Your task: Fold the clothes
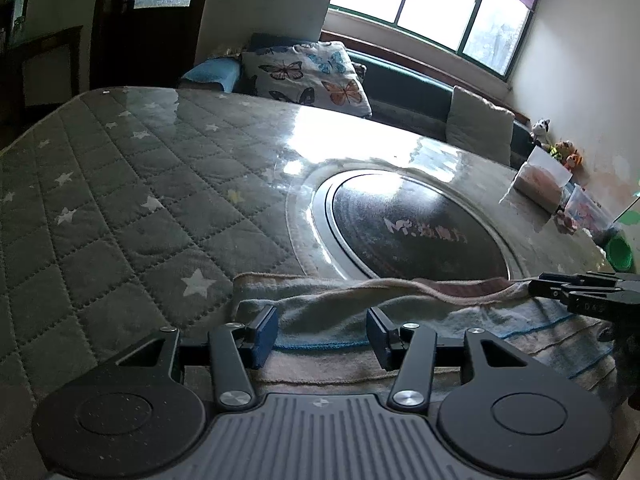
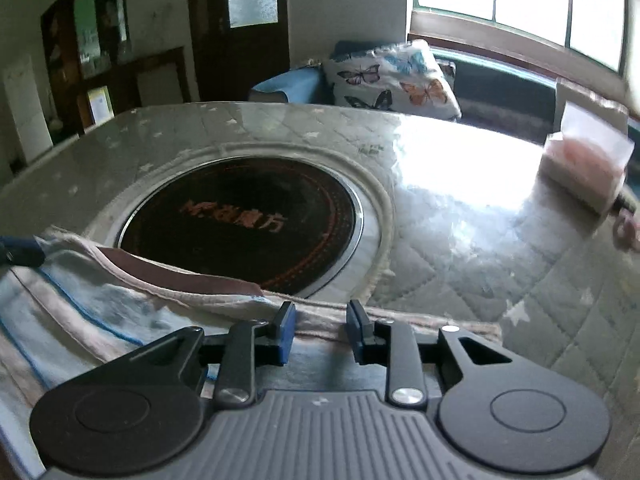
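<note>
Setting: a table (image 1: 120, 184) covered by a grey quilted cloth printed with white stars, under a glossy clear sheet that reflects bright window light.

Table centre: a round black cooktop (image 1: 416, 228) with a metal rim and faded lettering is set into the tabletop.

Garment: a pale, worn cloth garment (image 1: 400, 320) with thin blue stripes and a pinkish hem lies at the near edge of the table, its far edge overlapping the near rim of the cooktop. In the right wrist view the same garment (image 2: 100, 304) spreads to the left, one hem lifted in a shallow fold.

Left gripper: the left gripper (image 1: 322, 330) sits low over the garment with its blue-padded jaws wide apart. Nothing is between them; cloth lies beneath.

Right gripper: the right gripper (image 2: 320, 326) hovers over the garment's right end with its jaws parted by a moderate gap, holding nothing. In the left wrist view its black fingers (image 1: 576, 286) reach in from the right, at the garment's far hem.

Far side of table: a clear bag (image 1: 544, 180) of pinkish contents stands near the right edge, with a green lid (image 1: 619, 254) nearby.

Background: a butterfly-print pillow (image 1: 312, 76) rests on a dark sofa below a wide window (image 1: 432, 0). Small stuffed toys (image 1: 554, 144) sit by the wall at right.
</note>
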A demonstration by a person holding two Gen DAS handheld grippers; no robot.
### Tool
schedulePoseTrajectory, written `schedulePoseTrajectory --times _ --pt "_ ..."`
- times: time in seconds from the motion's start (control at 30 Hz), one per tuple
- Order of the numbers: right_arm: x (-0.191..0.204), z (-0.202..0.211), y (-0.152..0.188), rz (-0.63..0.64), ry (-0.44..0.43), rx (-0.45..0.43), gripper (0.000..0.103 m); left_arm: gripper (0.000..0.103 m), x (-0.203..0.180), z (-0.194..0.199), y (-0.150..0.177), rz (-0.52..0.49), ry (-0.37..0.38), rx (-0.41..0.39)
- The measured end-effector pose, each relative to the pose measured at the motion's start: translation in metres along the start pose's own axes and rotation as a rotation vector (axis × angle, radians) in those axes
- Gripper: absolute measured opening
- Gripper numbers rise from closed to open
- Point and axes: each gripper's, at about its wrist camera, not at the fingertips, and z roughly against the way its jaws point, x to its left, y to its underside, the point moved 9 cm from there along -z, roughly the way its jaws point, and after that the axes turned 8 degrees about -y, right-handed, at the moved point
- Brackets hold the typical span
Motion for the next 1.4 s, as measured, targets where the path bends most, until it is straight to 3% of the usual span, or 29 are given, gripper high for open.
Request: schedulePoseTrajectory --times 0.27,0.4,0.73,0.97,1.07,1.27,1.4 --pt "0.044 0.024 -0.008 0.089 -0.079 -0.023 0.041 0.060 0.029 0.013 -0.003 0.059 -0.054 -0.019" --pt "0.098 0.034 -0.004 0.187 -0.201 -0.005 0.049 0.069 0.048 0.024 0.006 0.080 -0.093 -0.011" --pt "0.251 0.046 0.022 0.492 -0.496 0.030 0.050 0.079 0.084 0.052 0.026 0.140 -0.132 -0.015" --pt "0.298 0.033 0.036 0.593 -0.499 0.039 0.048 0.080 0.089 0.069 0.037 0.180 -0.100 -0.024" --pt "0.304 0.023 0.047 0.594 -0.499 0.082 0.045 0.080 0.088 0.072 0.039 0.205 -0.072 -0.025" --pt "0.303 0.041 0.044 0.579 -0.507 0.049 0.046 0.080 0.083 0.071 0.038 0.239 -0.033 -0.018" --pt "0.315 0.043 0.057 0.618 -0.534 0.079 0.050 0.080 0.073 0.063 0.039 0.267 0.007 0.011"
